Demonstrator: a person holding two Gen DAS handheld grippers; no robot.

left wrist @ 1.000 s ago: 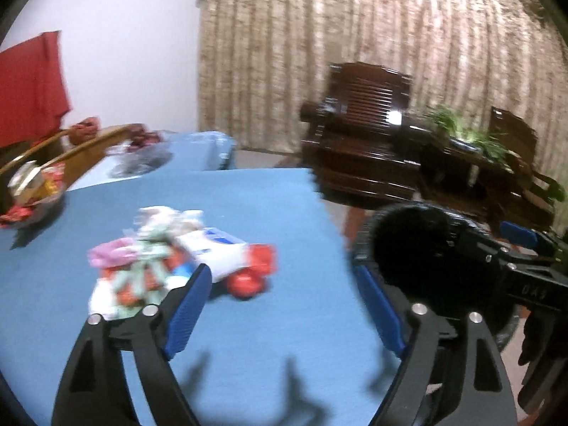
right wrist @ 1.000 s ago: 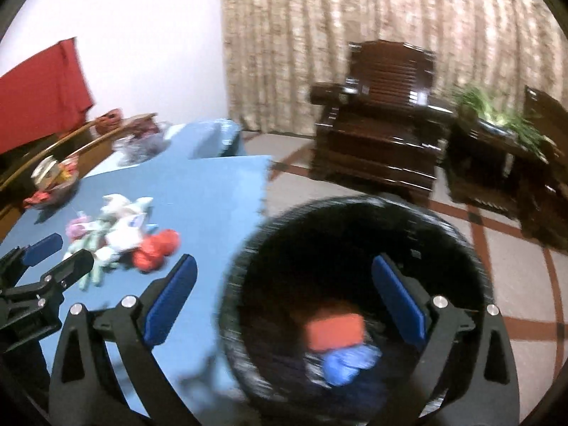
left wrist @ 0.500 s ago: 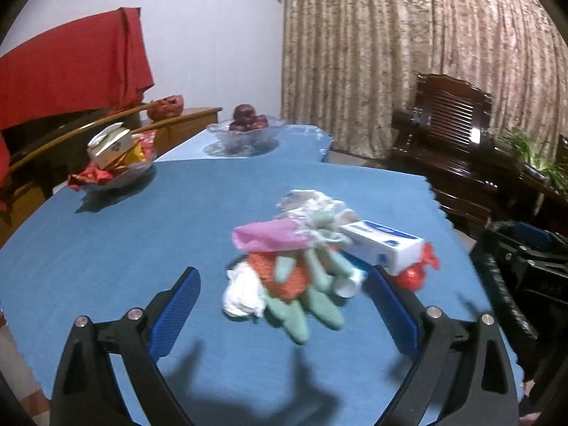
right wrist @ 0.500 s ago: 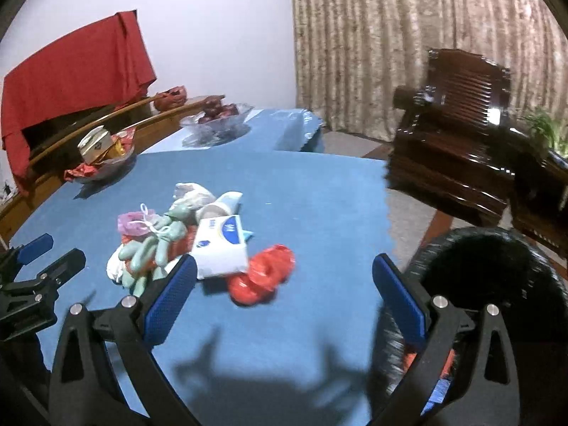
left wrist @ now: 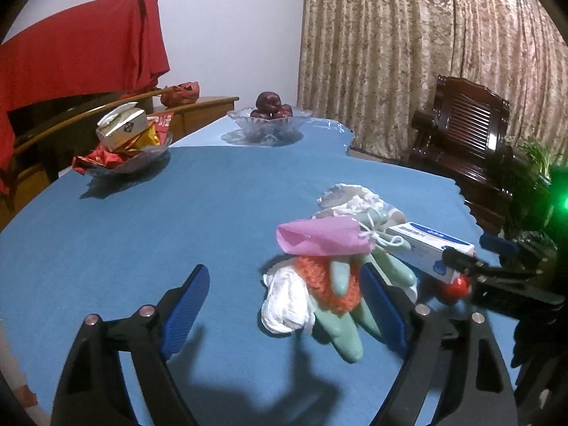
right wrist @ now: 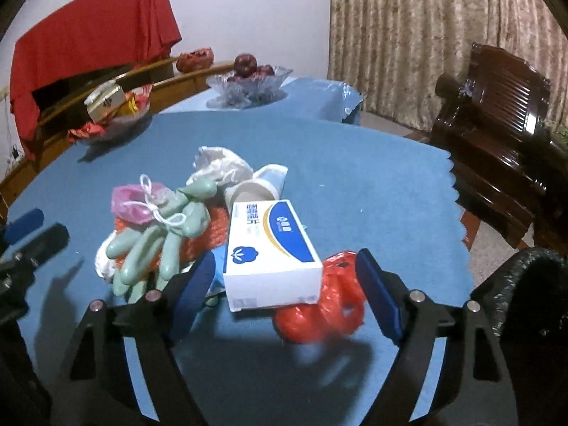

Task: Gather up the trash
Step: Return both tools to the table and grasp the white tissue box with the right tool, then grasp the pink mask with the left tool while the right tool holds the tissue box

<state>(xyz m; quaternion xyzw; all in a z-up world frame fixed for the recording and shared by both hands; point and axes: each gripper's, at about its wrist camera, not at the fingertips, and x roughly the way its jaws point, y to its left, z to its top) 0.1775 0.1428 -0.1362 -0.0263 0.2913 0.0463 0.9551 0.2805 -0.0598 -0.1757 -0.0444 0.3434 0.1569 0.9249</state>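
Observation:
A heap of trash lies on the blue table (left wrist: 149, 234): a pink bag (left wrist: 319, 238), an orange mesh (left wrist: 332, 289), a crumpled white tissue (left wrist: 285, 305) and a green glove (left wrist: 342, 330). My left gripper (left wrist: 284, 294) hangs over its near end. Its jaws are closing with the tissue and the glove between them, and the pads press on nothing. A white and blue box (right wrist: 273, 252) rests on a red plastic bag (right wrist: 326, 305). My right gripper (right wrist: 285, 277) straddles both, its jaws closing and not gripping.
A black bin (right wrist: 525, 284) stands off the table's right edge. At the far side of the table are a glass fruit bowl (left wrist: 266, 124) and a snack dish (left wrist: 124, 152). A dark wooden armchair (right wrist: 497, 113) stands to the right.
Both views have swung from the black bin to the trash heap. Both grippers have come down close over it, and their jaws have narrowed a little.

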